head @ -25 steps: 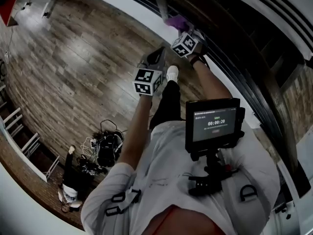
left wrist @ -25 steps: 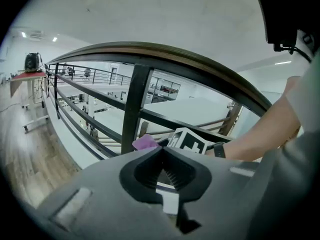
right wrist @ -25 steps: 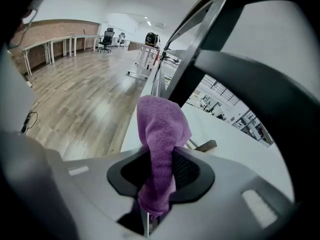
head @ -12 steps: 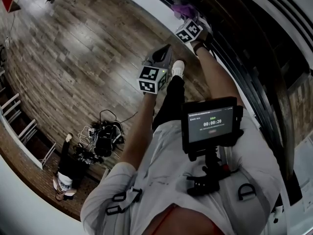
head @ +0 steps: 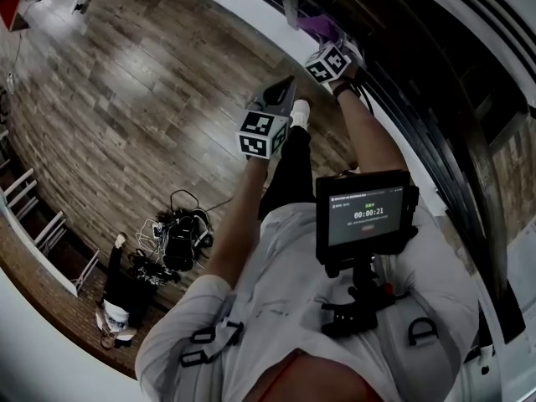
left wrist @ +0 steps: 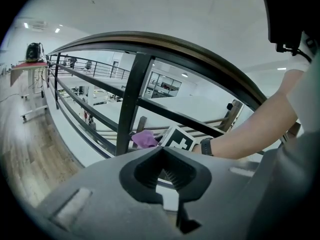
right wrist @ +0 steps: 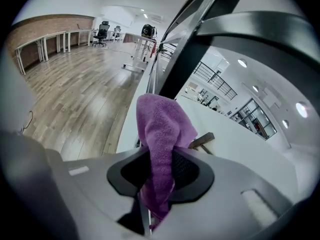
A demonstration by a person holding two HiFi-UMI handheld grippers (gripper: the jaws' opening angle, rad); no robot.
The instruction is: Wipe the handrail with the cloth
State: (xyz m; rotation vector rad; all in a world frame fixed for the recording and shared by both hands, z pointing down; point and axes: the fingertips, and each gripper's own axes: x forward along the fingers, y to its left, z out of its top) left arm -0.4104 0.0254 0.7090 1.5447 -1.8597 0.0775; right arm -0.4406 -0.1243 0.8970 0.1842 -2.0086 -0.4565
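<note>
Cloth (right wrist: 162,129), pinched in the closed right claw (right wrist: 159,174) and held up near the handrail (right wrist: 260,29), stands loose above the jaws, so a hard drag could pull it free, while the left claw (left wrist: 164,170) is closed, empty and apart.

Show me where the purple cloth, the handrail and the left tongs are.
purple cloth (right wrist: 162,129), right gripper view, on its upright bunched part.
handrail (left wrist: 140,43), left gripper view, on the curved top rail.
left tongs (left wrist: 163,154), left gripper view, where the closed tips meet.
</note>
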